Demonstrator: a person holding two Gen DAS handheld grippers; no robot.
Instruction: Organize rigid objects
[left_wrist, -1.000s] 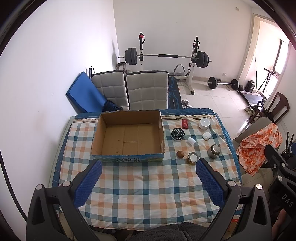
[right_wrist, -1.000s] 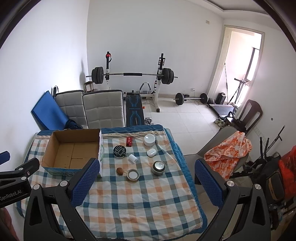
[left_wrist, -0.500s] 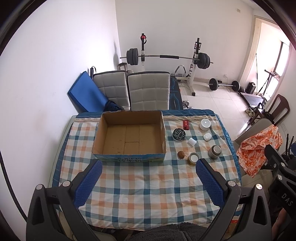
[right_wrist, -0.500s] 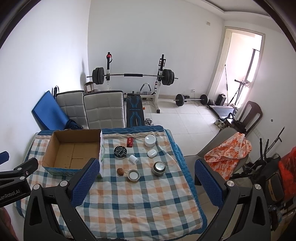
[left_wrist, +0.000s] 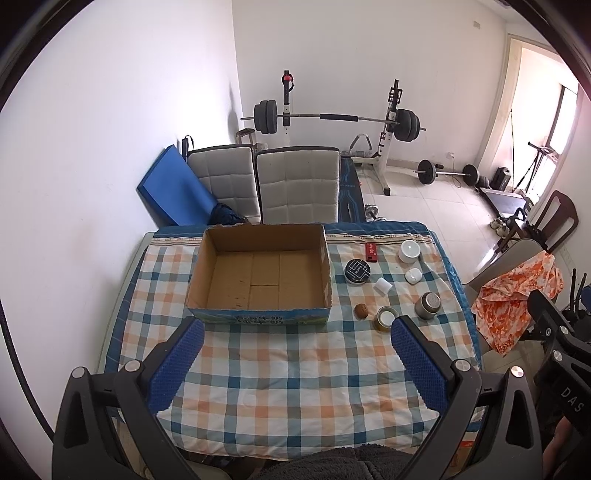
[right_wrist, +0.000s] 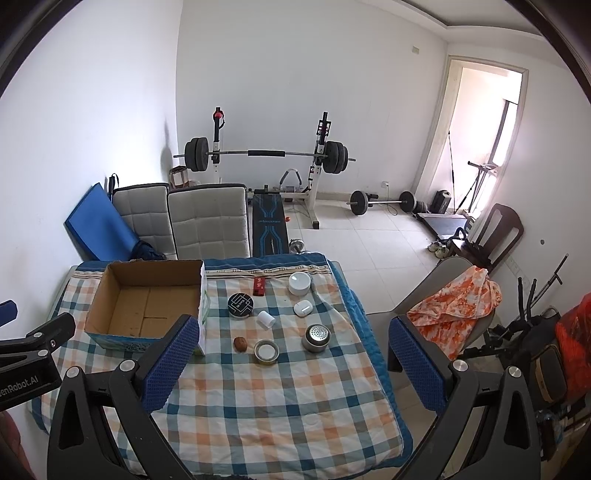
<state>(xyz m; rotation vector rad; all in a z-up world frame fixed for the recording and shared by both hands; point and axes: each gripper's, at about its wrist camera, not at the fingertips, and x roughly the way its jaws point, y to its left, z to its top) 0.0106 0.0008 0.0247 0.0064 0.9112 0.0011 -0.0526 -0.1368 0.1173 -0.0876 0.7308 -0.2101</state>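
Observation:
An empty cardboard box (left_wrist: 260, 273) (right_wrist: 147, 302) sits on the checked tablecloth. Right of it lie small rigid items: a red box (left_wrist: 371, 252) (right_wrist: 259, 286), a black round tin (left_wrist: 357, 271) (right_wrist: 240, 305), a white round jar (left_wrist: 409, 251) (right_wrist: 299, 283), a white case (left_wrist: 413, 275) (right_wrist: 303, 308), a white cylinder (left_wrist: 383, 285) (right_wrist: 266, 319), a brown ball (left_wrist: 361, 310) (right_wrist: 240, 344), a tape roll (left_wrist: 386, 318) (right_wrist: 266, 352) and a metal shaker (left_wrist: 427, 305) (right_wrist: 316, 337). My left gripper (left_wrist: 295, 363) and right gripper (right_wrist: 286, 360) both hover open above the near table, holding nothing.
Two grey padded chairs (left_wrist: 297, 184) stand behind the table, beside a blue mat (left_wrist: 173, 195). A barbell rack (right_wrist: 266, 155) and weights fill the back of the room. A chair with orange cloth (right_wrist: 458, 299) stands right of the table.
Both views have shifted slightly, as if the grippers tilted up a little; the objects on the table have not moved.

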